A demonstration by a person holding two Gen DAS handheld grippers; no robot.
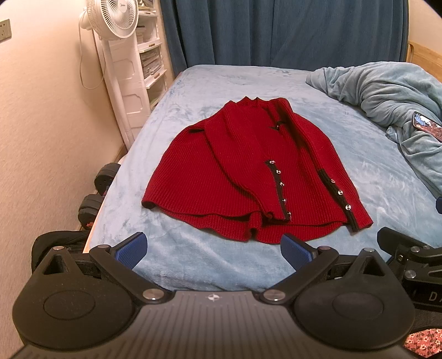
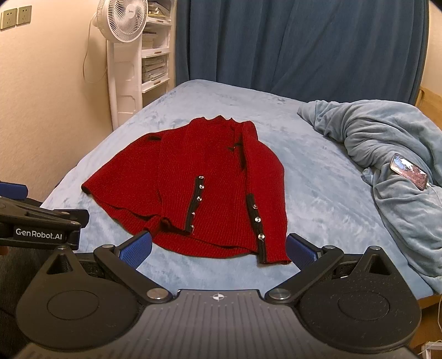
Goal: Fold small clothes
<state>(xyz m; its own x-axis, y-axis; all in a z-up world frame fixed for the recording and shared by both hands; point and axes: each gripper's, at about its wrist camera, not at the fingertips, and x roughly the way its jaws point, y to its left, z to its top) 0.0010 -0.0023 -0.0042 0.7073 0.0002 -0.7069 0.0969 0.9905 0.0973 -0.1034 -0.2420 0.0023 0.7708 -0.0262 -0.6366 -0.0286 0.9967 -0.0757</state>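
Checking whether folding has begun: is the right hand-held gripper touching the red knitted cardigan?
Apart. The right wrist view shows the open right hand-held gripper nearer the camera than the red knitted cardigan, gripping nothing.

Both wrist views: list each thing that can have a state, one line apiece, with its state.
Red cardigan: flat on the bed, sleeves folded in over the front, hem nearest the grippers, held by neither.
Left gripper: jaws open, empty.
Right gripper: jaws open, empty.
Blue blanket: crumpled in a heap.
Phone: lying on the blanket, screen lit.
Fan: upright; cannot tell whether it is running.
Curtain: drawn.
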